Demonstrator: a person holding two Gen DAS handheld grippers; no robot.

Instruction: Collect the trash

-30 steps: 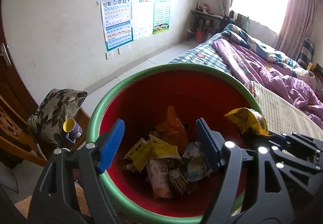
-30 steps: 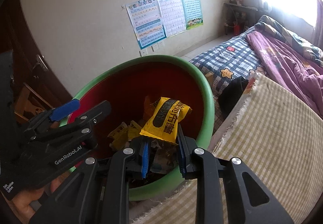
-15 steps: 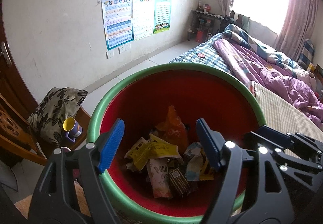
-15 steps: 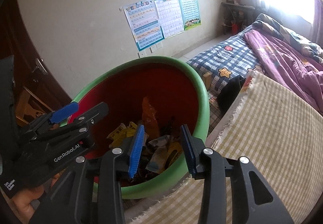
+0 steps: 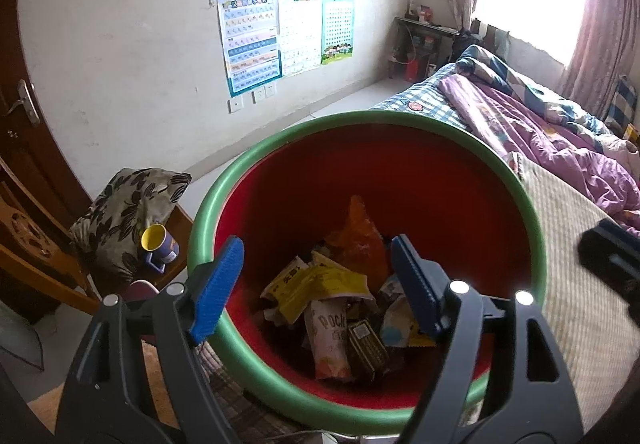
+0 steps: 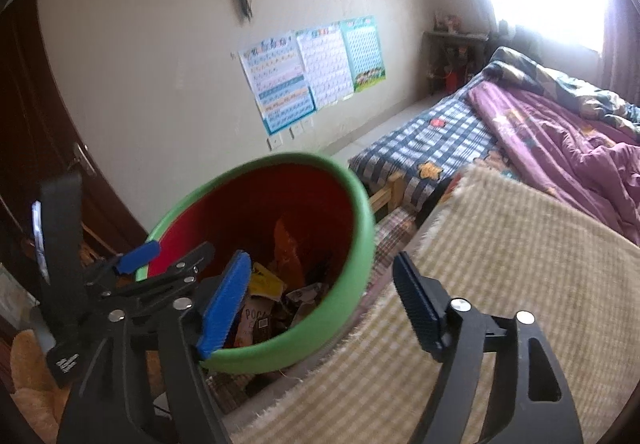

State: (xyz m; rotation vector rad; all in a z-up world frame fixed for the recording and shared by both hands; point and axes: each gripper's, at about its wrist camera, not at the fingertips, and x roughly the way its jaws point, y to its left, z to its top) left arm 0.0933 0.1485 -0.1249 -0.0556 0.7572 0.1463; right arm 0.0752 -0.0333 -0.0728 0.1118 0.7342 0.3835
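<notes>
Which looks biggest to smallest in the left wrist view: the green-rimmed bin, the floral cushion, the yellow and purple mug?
1. green-rimmed bin, by far the largest, though it is also nearest the camera.
2. floral cushion.
3. yellow and purple mug, smallest, beside the cushion.
</notes>
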